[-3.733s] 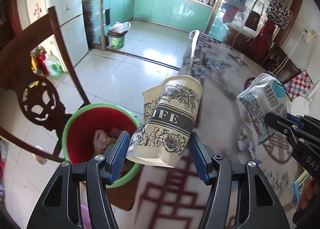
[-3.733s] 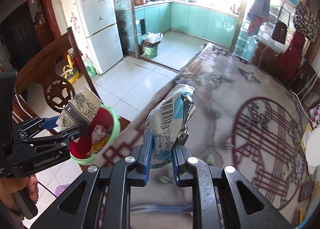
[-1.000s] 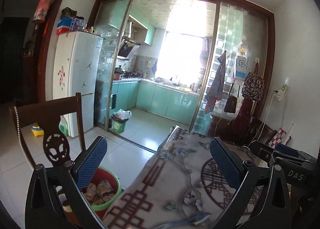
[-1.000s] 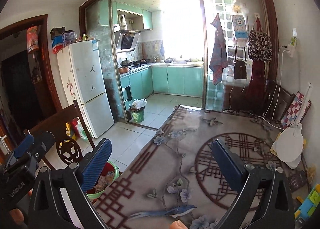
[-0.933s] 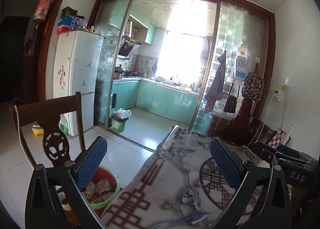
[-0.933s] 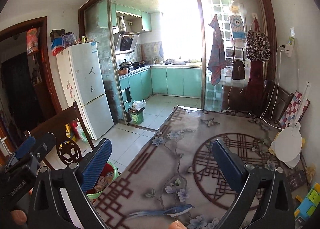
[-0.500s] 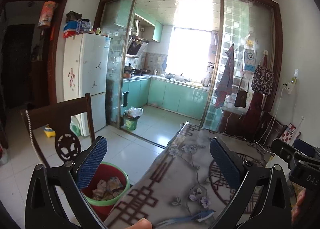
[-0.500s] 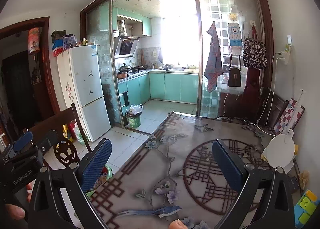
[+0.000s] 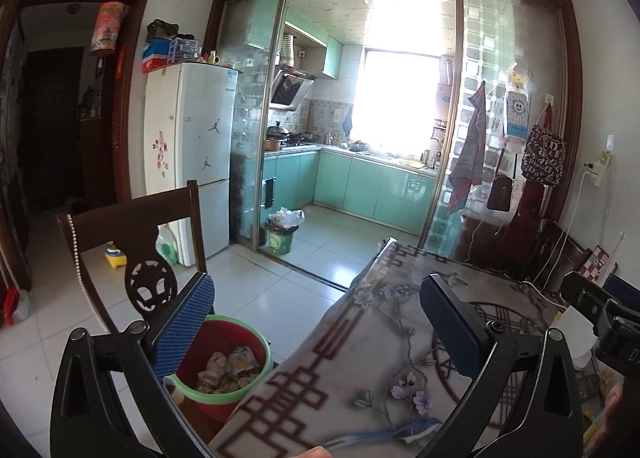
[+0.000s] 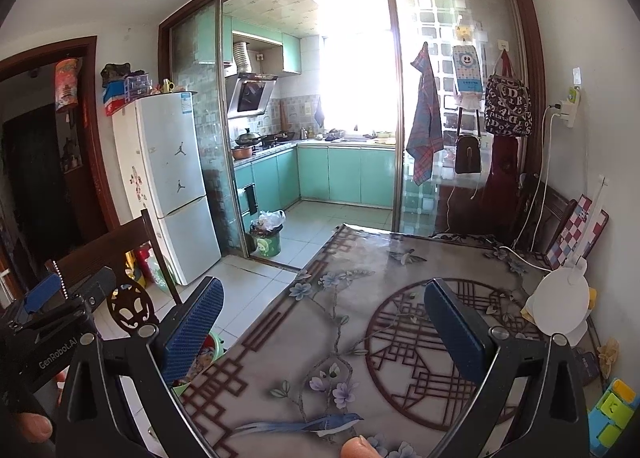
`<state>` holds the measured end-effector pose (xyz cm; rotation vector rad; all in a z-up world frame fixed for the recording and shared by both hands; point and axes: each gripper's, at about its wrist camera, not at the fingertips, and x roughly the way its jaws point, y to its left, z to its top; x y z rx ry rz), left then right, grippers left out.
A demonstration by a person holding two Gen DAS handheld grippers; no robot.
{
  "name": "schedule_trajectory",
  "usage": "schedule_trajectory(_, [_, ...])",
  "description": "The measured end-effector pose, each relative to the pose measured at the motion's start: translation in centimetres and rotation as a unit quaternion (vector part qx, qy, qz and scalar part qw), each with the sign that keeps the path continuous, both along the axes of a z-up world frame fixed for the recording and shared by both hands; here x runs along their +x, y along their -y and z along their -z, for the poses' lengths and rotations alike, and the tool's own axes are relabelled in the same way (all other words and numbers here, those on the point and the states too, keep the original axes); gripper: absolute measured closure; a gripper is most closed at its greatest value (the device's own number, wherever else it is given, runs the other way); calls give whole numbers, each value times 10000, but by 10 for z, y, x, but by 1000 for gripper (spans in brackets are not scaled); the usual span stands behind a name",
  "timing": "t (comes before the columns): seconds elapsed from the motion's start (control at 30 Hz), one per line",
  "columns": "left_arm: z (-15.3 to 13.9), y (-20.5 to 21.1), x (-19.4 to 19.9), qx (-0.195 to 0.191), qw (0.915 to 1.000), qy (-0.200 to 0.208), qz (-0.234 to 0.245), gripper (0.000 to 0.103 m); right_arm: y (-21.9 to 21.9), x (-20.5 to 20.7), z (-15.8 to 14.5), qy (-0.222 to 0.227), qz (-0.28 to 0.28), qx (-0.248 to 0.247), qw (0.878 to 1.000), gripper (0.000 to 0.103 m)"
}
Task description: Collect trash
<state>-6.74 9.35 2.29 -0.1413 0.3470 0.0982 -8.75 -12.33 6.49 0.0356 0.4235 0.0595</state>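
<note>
The trash [image 9: 228,370], cup and snack bag held seconds ago, now lies in the red bin [image 9: 256,338] with the green rim, below and just behind the left gripper's [image 9: 316,330] near-side jaw. Both the left gripper and the right gripper [image 10: 320,322] have spread wide and hold nothing. Past the jaws stretches the patterned table [image 10: 360,298]; a wooden chair [image 9: 136,225] stands beside the bin
</note>
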Motion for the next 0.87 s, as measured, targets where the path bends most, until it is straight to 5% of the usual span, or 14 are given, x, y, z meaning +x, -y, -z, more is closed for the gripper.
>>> schedule_trajectory(0.87, [12,16,20,21,9983,-379,433,0,9,15,20,-261,240,256,9990,2])
